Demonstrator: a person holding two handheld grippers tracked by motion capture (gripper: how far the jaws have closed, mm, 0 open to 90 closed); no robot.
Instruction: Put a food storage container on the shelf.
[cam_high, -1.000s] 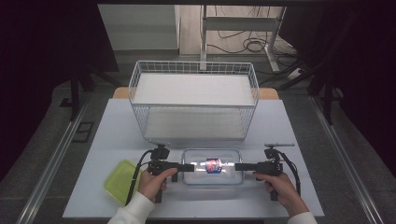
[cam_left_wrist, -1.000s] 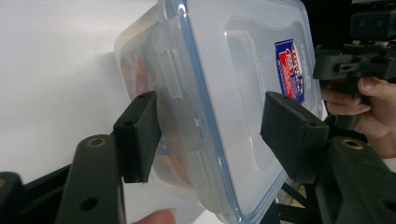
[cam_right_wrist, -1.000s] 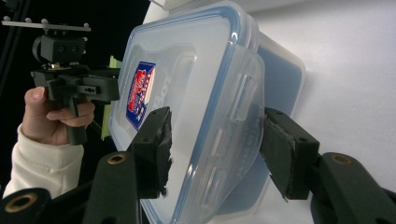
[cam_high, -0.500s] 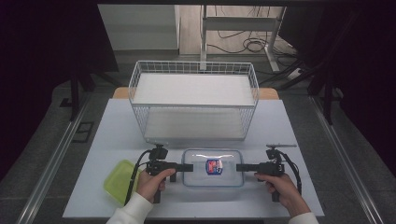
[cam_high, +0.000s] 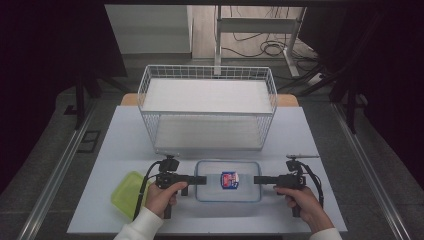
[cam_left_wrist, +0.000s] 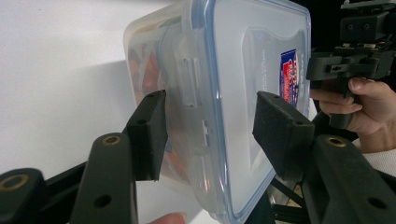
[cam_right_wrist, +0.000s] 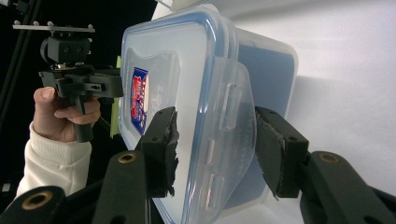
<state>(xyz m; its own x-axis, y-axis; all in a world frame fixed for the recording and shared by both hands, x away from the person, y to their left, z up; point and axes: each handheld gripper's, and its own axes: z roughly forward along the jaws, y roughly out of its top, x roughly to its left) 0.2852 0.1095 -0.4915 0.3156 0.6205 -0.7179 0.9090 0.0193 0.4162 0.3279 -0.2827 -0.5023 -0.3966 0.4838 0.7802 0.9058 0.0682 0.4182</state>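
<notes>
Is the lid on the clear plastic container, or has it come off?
On. The blue-rimmed lid sits flush on the clear container, its side flaps folded down over the ends. Whether they are fully latched cannot be told.

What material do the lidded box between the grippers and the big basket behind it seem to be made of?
The box looks like clear, glossy plastic: its contents show through the wall, and its lid has a blue rim and moulded latch flaps. The basket seems to be thin metal wire with a white coating, judging by its open grid walls.
</notes>
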